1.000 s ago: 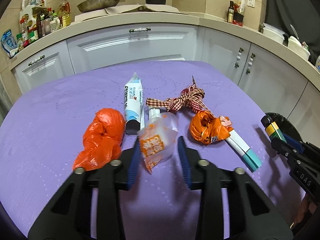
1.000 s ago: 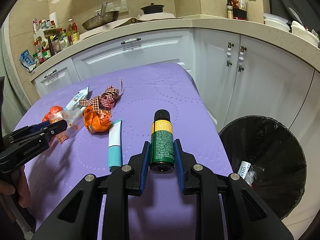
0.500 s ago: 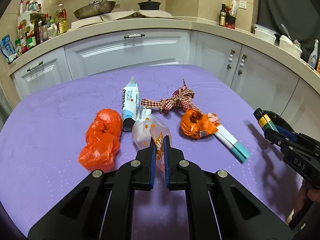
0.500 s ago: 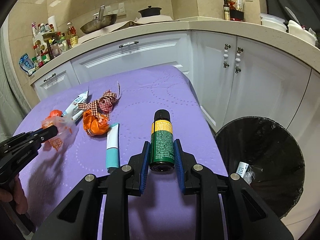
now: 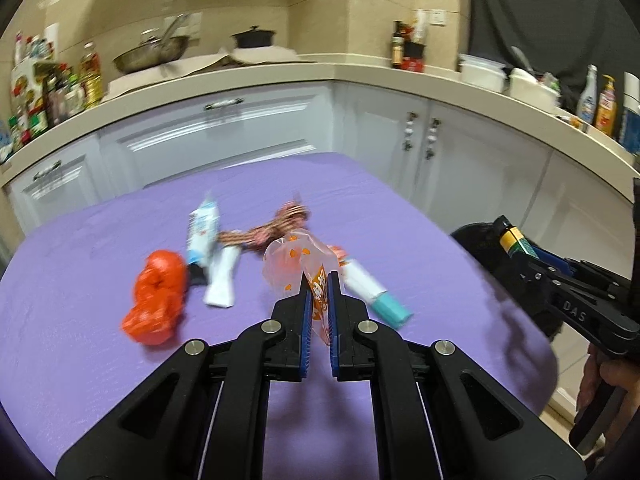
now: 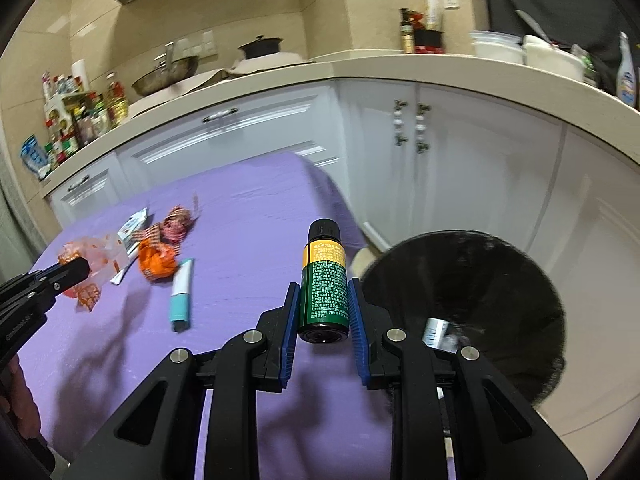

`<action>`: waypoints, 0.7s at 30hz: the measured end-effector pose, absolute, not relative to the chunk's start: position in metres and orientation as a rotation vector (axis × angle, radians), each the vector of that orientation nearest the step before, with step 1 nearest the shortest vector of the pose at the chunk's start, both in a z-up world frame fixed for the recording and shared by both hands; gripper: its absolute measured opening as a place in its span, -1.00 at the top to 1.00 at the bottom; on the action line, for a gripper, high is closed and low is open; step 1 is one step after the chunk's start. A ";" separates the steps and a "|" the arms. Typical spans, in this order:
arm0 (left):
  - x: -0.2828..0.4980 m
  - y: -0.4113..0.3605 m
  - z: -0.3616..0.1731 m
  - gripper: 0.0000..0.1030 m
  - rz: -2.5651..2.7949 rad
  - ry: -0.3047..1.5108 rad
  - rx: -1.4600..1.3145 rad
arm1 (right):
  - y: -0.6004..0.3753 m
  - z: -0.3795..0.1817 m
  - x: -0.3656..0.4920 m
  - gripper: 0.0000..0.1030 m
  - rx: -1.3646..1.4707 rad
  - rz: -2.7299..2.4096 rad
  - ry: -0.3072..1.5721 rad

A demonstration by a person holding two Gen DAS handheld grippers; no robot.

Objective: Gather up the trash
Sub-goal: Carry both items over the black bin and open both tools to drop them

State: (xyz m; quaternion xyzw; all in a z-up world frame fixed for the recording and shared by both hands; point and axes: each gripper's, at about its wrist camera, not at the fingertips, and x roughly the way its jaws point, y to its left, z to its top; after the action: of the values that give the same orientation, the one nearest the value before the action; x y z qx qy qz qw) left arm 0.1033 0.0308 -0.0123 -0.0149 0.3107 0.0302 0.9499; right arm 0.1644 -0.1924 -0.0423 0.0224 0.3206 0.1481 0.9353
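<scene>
The left claw (image 5: 319, 280) pinches the clear orange-printed wrapper (image 5: 298, 266); the right claw (image 6: 323, 286) clamps the green bottle (image 6: 324, 280).

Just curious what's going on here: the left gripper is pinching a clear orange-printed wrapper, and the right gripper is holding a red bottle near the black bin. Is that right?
Nearly. The bottle in the right gripper is green with a yellow band and black cap, not red; the right wrist view shows it. The rest holds: the left gripper pinches the wrapper, and the bin sits beside the bottle.
</scene>
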 end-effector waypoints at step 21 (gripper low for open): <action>0.177 -0.129 -0.020 0.86 -0.233 0.592 0.092 | -0.301 -0.056 0.180 0.52 0.120 0.061 0.655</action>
State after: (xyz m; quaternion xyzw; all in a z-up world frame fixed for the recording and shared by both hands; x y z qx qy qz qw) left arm 0.1766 -0.1295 -0.0199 0.0452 0.2910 -0.1146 0.9488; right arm 0.1803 -0.3011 -0.0562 0.0591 0.3214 0.0300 0.9446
